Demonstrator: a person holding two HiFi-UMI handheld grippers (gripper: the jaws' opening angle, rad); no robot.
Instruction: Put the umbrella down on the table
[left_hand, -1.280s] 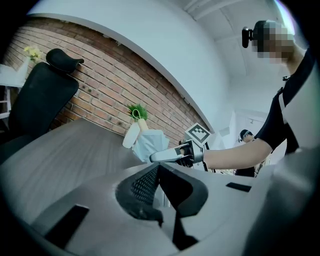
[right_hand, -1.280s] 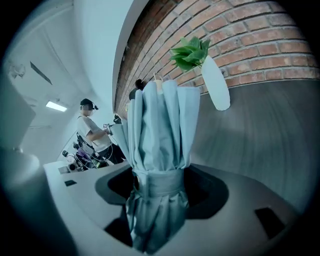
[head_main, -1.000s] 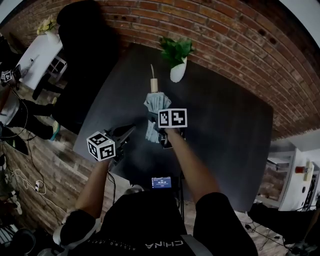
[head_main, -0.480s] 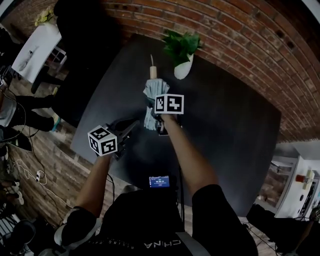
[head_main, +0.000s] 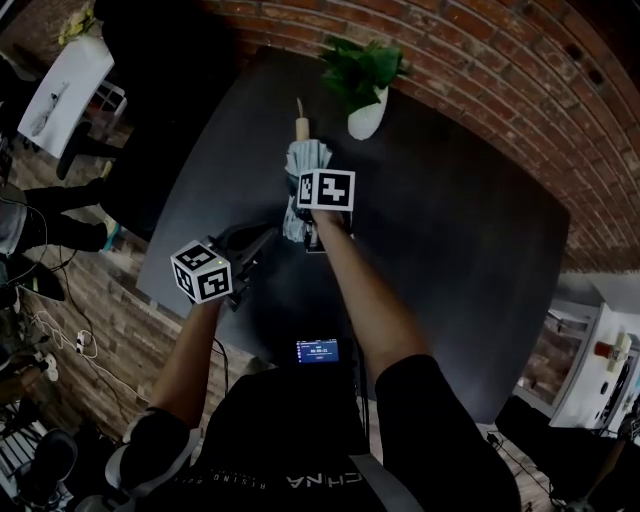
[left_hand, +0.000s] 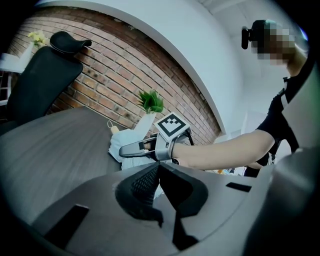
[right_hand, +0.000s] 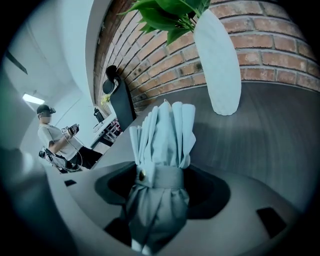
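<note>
A folded pale blue umbrella (head_main: 300, 170) with a wooden handle (head_main: 299, 127) lies lengthwise between the jaws of my right gripper (head_main: 305, 212), which is shut on it near its strap (right_hand: 162, 176). Its handle end points towards the white vase. In the left gripper view the umbrella (left_hand: 124, 144) hangs low over the dark table (head_main: 450, 230); whether it touches the top I cannot tell. My left gripper (head_main: 262, 240) hovers at the table's near left edge, beside the right hand, its jaws together (left_hand: 157, 167) with nothing between them.
A white vase with a green plant (head_main: 362, 110) stands at the table's far edge, just beyond the umbrella's handle. A brick wall runs behind it. A black chair (head_main: 160, 90) stands to the left of the table. A person (right_hand: 50, 135) is standing farther off.
Both hands have moved forward over the table and down. The umbrella has gone with the right gripper, closer to the vase and lower.
</note>
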